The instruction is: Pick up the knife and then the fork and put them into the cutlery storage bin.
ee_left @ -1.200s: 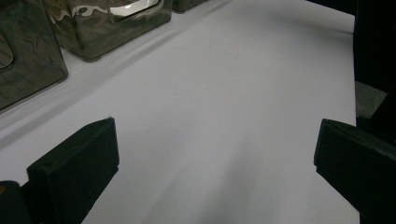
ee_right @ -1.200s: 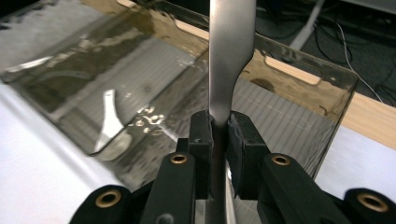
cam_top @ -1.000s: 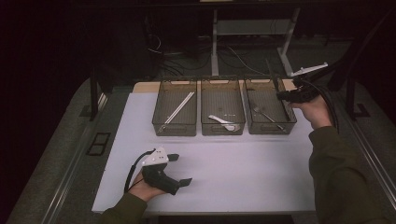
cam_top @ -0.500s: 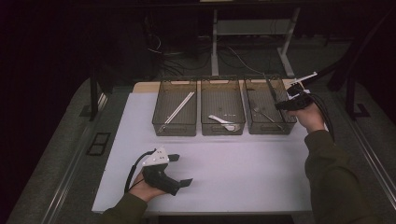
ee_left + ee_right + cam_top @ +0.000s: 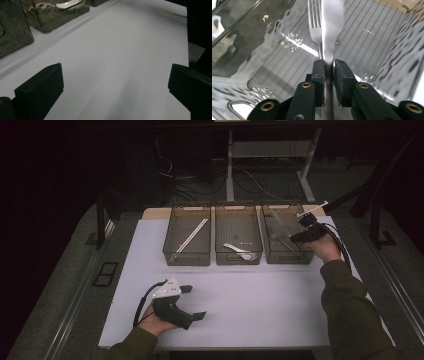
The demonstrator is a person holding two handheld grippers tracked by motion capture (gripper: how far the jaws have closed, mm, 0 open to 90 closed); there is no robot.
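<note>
Right gripper [image 5: 329, 72] over the right-hand bin [image 5: 285, 255] at the desk's [image 5: 260, 305] far edge, jaws nearly together, clamped on the handle of a metal utensil [image 5: 332, 27] hanging inside the bin; a fork [image 5: 315, 22] lying on the bin floor just beside it. Left gripper [image 5: 192, 302] resting on the near desk, jaws spread wide, gripping nothing, white surface between them.

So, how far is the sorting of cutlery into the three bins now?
Done: white chopsticks lie in the left clear plastic bin, a white spoon in the middle bin. In hand: the right gripper holds a metal utensil over the right bin, above a metal fork. Left: releasing it. The left gripper rests open.
</note>
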